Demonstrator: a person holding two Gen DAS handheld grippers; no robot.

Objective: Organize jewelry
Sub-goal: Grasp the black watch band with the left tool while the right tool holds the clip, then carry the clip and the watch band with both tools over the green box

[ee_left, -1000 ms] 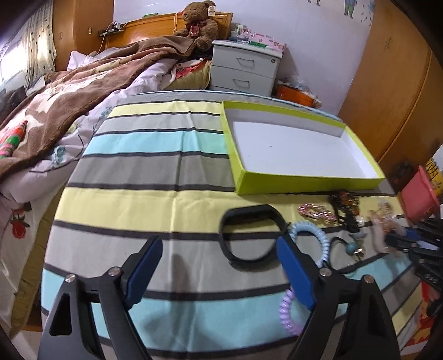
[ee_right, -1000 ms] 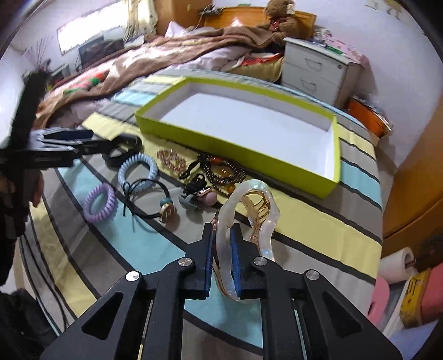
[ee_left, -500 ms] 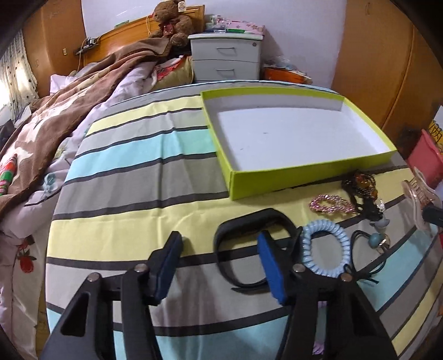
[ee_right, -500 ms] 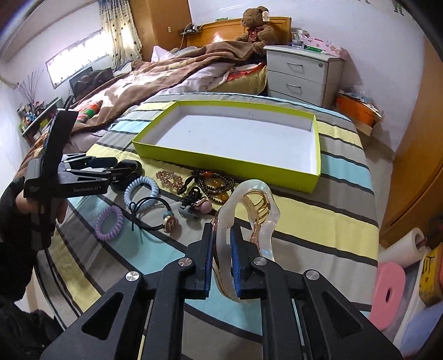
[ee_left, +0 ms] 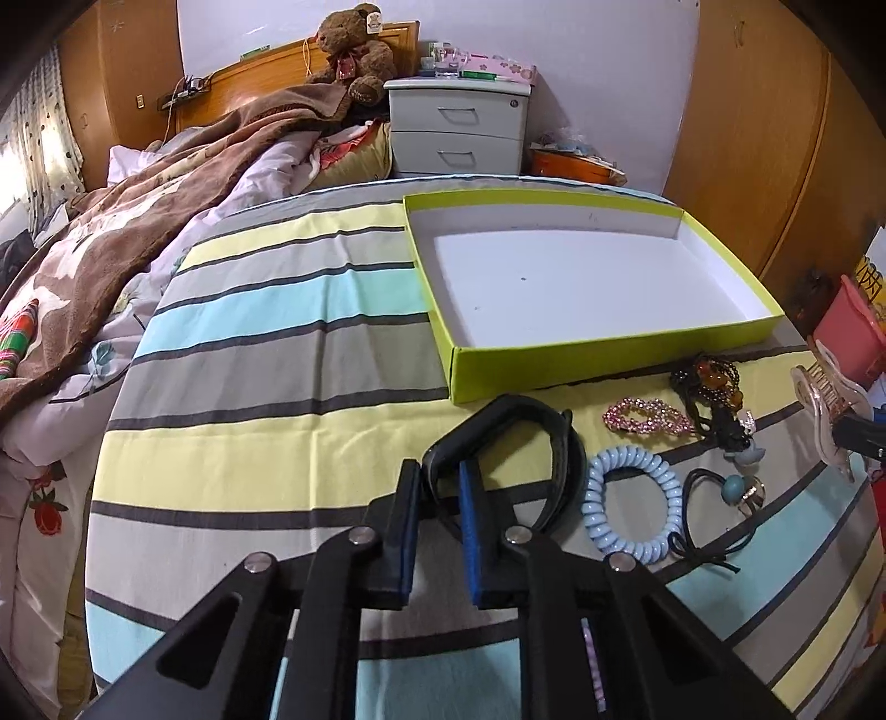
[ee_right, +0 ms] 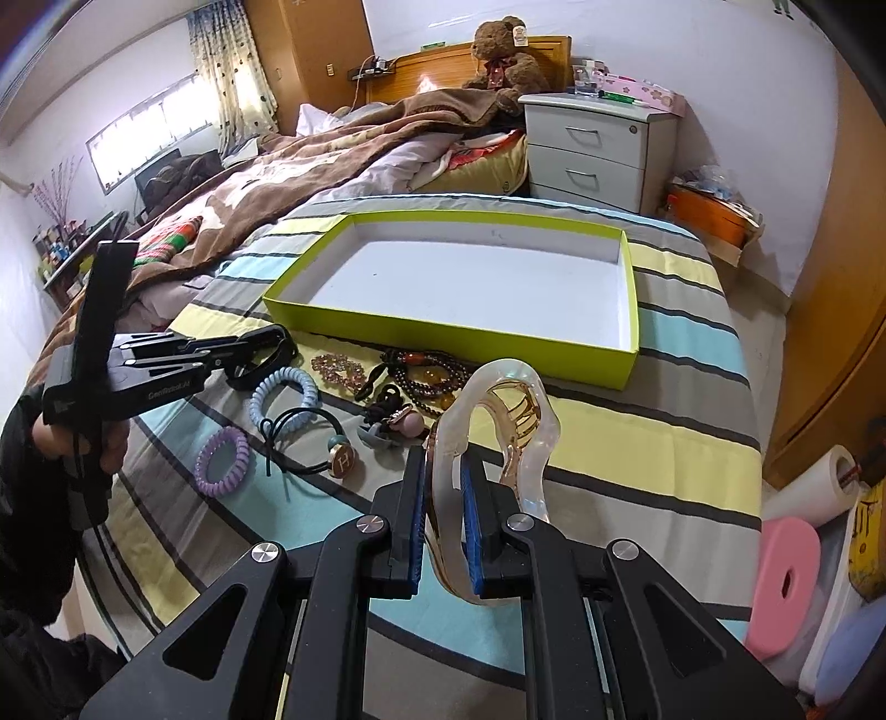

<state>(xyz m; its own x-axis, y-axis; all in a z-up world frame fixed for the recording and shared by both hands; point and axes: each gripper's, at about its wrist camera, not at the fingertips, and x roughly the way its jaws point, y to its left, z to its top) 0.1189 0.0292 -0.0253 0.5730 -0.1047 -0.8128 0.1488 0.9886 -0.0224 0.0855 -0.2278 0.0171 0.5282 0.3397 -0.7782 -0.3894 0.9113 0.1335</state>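
My left gripper has its jaws drawn in around the near side of the black band, clamping it where it lies on the striped cloth, just in front of the near wall of the green tray. My right gripper is pinched tight on the clear hair claw, which it holds upright above the cloth, its gold teeth facing right. From the left wrist I see the same claw at the far right edge. The tray sits on the cloth with a bare white floor; nothing lies in it. Between the two grippers, near the tray's front wall, the rest is spread out: a blue coil tie just beside the band, a purple coil tie nearer me, a black elastic with a round charm, a pink bead bracelet, and a dark bead strand with amber pieces. Behind the tray stand a nightstand and a teddy bear.
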